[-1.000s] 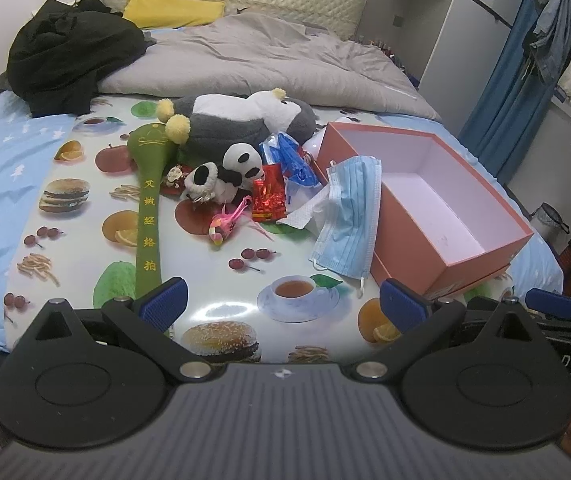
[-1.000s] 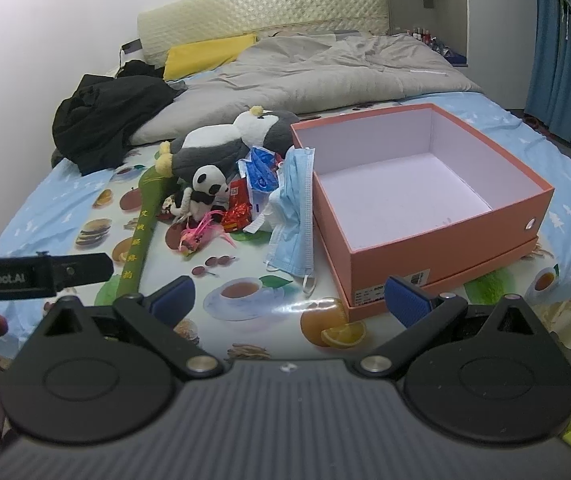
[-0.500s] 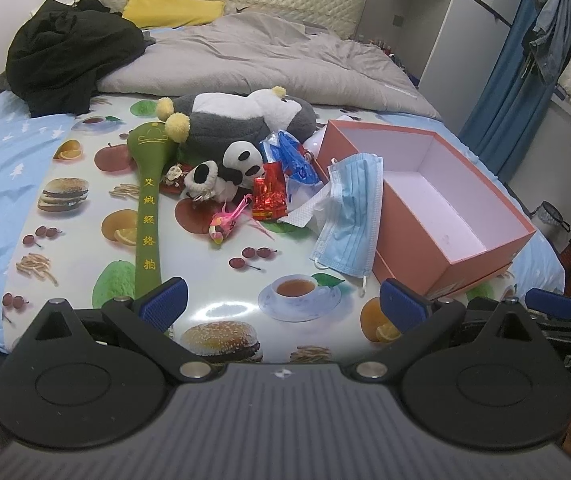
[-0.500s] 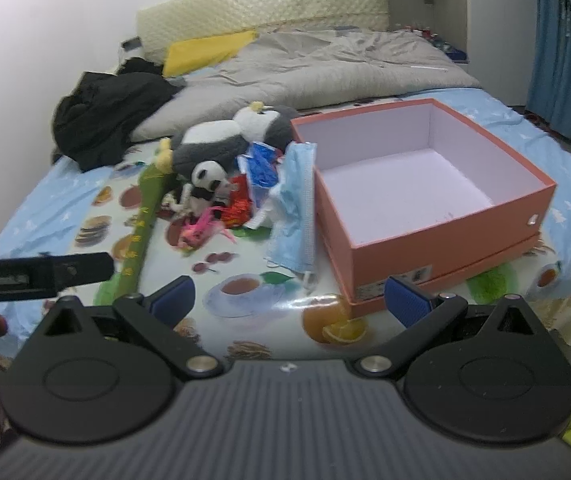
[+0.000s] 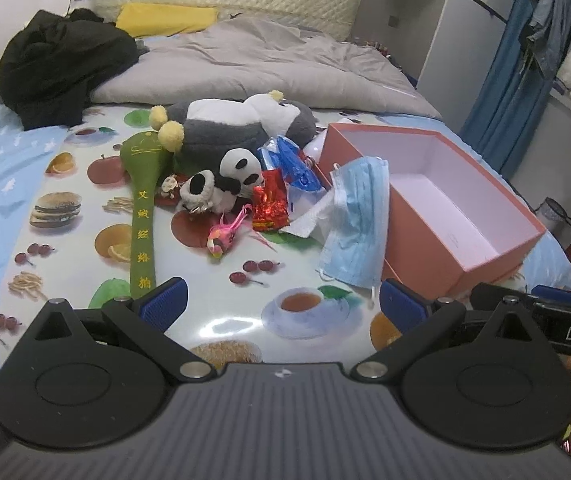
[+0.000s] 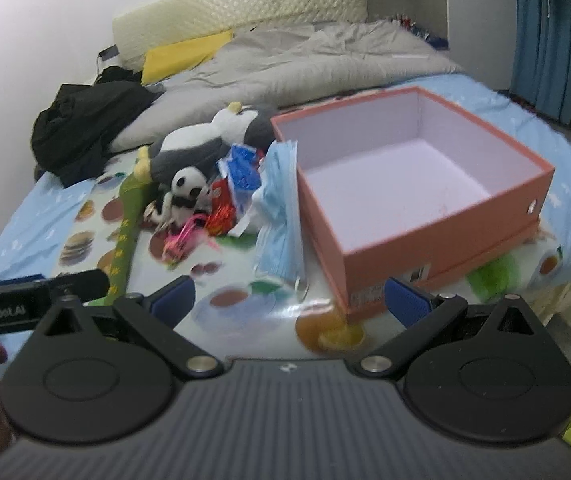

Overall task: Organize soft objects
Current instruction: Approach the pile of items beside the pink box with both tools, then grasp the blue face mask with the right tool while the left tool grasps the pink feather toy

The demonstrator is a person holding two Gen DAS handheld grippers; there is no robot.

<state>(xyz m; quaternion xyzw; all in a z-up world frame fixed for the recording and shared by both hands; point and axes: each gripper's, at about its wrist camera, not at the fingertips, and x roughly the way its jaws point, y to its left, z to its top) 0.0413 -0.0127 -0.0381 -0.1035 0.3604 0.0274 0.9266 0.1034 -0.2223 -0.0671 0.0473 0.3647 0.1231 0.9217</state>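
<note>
Two tools, both empty, fingers spread wide, hovering short of the pile; we read this as the approach, nothing picked yet.

Left wrist view: left tool point(image 5: 281, 304) points at the clutter on the bed's food-print sheet point(image 5: 65, 208). We count one big grey-white plush point(image 5: 241, 128), one small panda plush point(image 5: 225, 184), one green padded mallet point(image 5: 143, 200) lying lengthwise toward us, one pink toy point(image 5: 225, 232), one red foil packet point(image 5: 271, 204), one blue plastic bag point(image 5: 289, 160), one white tissue point(image 5: 305, 220), one blue face mask point(image 5: 359, 220). The mask is draped against the near wall of the one orange box point(image 5: 425, 232), so it likely goes first, or it snags. The box is open and empty, just beside the pile, so transfers should be short.

Right wrist view (motion-blurred): right tool point(image 6: 289, 300) faces the box's near corner point(image 6: 365, 280), the mask point(image 6: 281, 208) to its left. Same single plush point(image 6: 205, 140), panda point(image 6: 187, 188) and mallet point(image 6: 127, 232). One black clothes heap point(image 6: 81, 124), one grey duvet point(image 6: 285, 68) and one yellow pillow point(image 6: 189, 52) lie well apart behind.
</note>
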